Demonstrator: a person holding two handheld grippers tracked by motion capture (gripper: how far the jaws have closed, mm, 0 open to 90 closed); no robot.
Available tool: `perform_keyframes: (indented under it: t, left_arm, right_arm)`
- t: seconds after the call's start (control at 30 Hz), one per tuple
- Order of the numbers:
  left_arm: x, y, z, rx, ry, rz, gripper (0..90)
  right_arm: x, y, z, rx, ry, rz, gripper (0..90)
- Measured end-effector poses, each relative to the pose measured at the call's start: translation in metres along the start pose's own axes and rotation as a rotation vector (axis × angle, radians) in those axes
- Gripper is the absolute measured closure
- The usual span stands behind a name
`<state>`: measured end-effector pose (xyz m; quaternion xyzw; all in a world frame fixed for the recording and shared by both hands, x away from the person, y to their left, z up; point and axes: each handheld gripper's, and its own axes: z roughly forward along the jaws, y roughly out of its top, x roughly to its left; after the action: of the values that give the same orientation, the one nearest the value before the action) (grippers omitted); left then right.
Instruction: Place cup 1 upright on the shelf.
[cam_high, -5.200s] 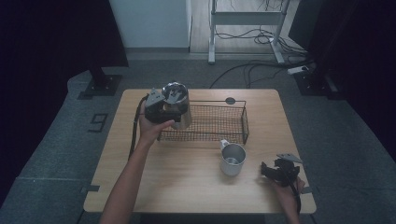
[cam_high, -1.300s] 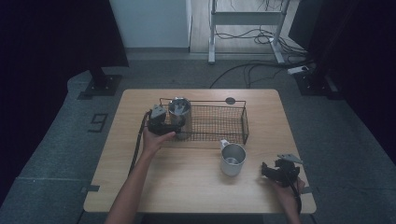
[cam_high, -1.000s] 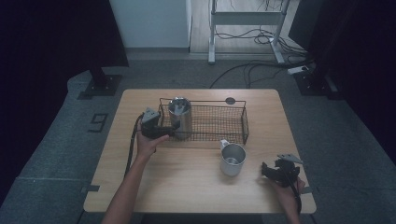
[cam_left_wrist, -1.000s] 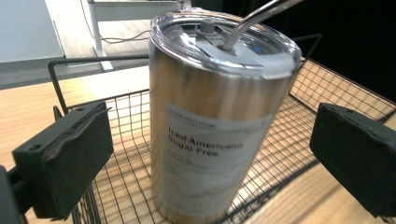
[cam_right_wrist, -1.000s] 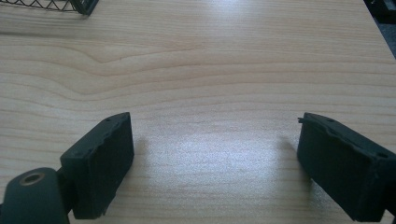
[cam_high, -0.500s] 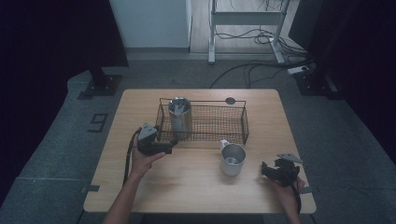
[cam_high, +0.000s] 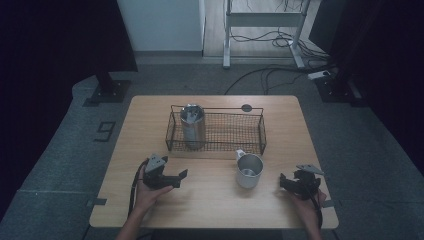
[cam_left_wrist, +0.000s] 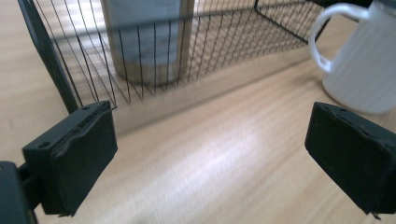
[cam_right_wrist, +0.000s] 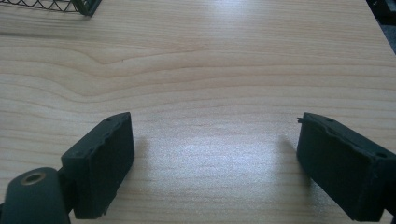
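Left claw (cam_high: 181, 176) sits lower left of the high view, low over the wooden worktop (cam_high: 150, 120), jaws spread wide with nothing between them. Its hand (cam_high: 150, 192) comes in from the bottom edge. In the left gripper view the two black pads (cam_left_wrist: 74, 158) stand far apart over bare wood.

Right claw (cam_high: 285, 182) is at lower right of the high view, near the worktop's front corner, also wide open and empty. The right gripper view has bare wood grain between its jaws and a corner of the wire basket (cam_right_wrist: 70, 5) at the upper left of the frame.

Wire basket (cam_high: 215, 132) is at centre of the high view, toward the far side of the worktop. A metal canister (cam_high: 192, 125) stands upright inside its left end. In the left gripper view the canister (cam_left_wrist: 144, 42) shows behind the mesh, top centre.

Metal mug (cam_high: 249, 170) stands on the worktop just in front of the basket's right half, between the two claws, handle toward the basket. In the left gripper view the mug (cam_left_wrist: 364, 60) is at upper right, near the right jaw, not touching.

A small dark disc (cam_high: 246, 107) lies behind the basket at the far edge.
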<state>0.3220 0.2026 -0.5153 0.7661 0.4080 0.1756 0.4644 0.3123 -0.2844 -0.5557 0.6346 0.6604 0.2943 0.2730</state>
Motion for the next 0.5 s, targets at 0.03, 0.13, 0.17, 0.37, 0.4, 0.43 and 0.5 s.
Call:
perform_keyframes:
  t: [0.03, 0.13, 0.17, 0.37, 0.4, 0.43, 0.5]
  left_arm:
    - [0.0, 0.0, 0.0, 0.0, 0.0, 0.0, 2.8]
    - [0.0, -0.01, 0.0, 0.023, -0.009, -0.019, 2.8]
    - [0.0, -0.01, 0.0, 0.023, -0.009, -0.019, 2.9]
    - [0.001, -0.022, -0.003, 0.025, -0.016, -0.041, 3.9]
    - [0.001, -0.022, -0.003, 0.019, -0.019, -0.051, 4.1]
    - [0.001, -0.023, -0.003, 0.016, -0.022, -0.055, 4.2]
    - [0.001, -0.024, -0.002, 0.024, -0.014, -0.05, 4.3]
  right_arm:
    - [0.0, 0.0, 0.0, 0.0, 0.0, 0.0, 11.0]
    - [0.0, 0.0, 0.0, 0.0, 0.001, -0.001, 11.0]
    - [0.0, 0.0, 0.0, 0.0, 0.001, -0.001, 11.0]
    - [0.0, 0.0, 0.0, 0.0, 0.005, -0.004, 11.5]
    - [0.0, 0.0, 0.0, 0.0, 0.007, -0.006, 11.8]
    - [0.0, 0.0, 0.0, 0.0, 0.007, -0.006, 11.7]
    - [0.0, 0.0, 0.0, 0.0, 0.008, -0.007, 11.5]
